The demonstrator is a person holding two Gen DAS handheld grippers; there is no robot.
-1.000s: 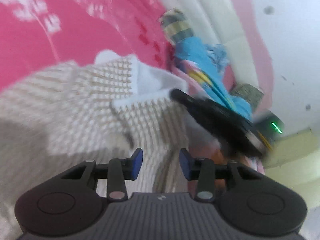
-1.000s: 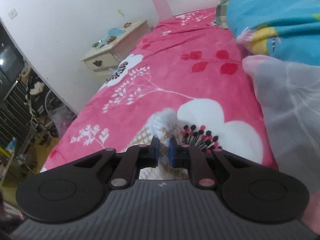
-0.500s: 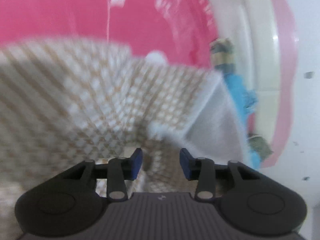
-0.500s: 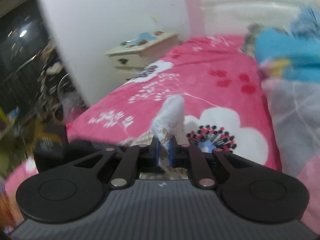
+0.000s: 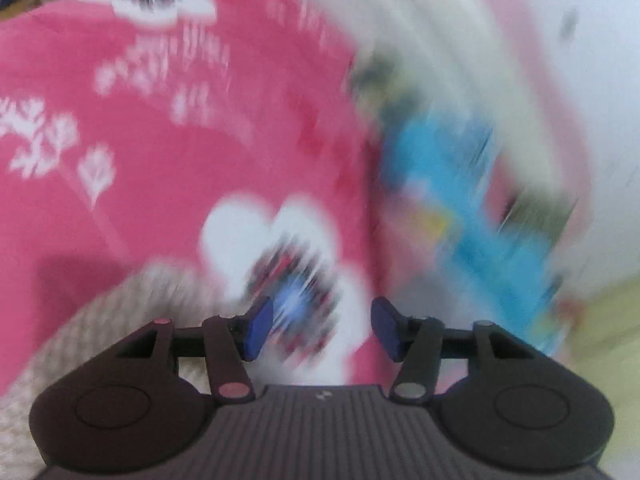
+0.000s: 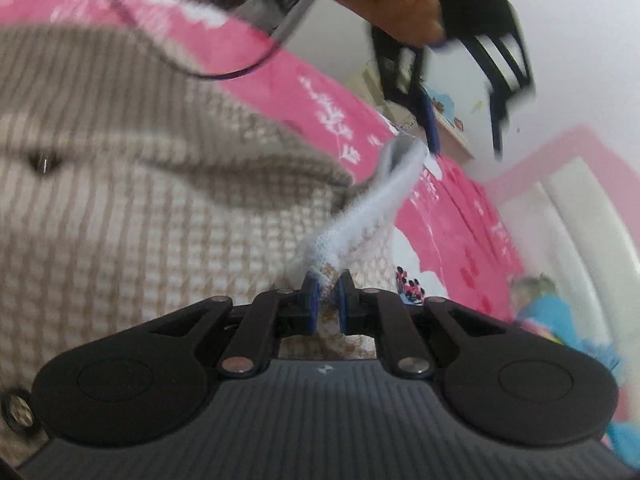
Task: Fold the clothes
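Pink floral bedspread (image 5: 168, 184) under white walls; right gripper (image 6: 328, 296) pinches a checked garment (image 6: 140, 232); left gripper (image 5: 320, 326) opening, empty.

Soft, even indoor light, no glare. My left view smears with motion blur: the pink blanket (image 5: 168, 184) streaks, only my own jaws stay sharp. My right view blurs less; the checked knit garment (image 6: 132, 224) softens, fisheye edges bend.

The left gripper (image 5: 320, 322) is showing a matte black ribbed body, two round side discs, silver and pinkish pivot screws, and blue pads (image 5: 259, 328). The right gripper (image 6: 327, 300) is looking the same: black linkages, silver screws, blue pads. A dark cable (image 6: 224, 74) is looping beyond it.
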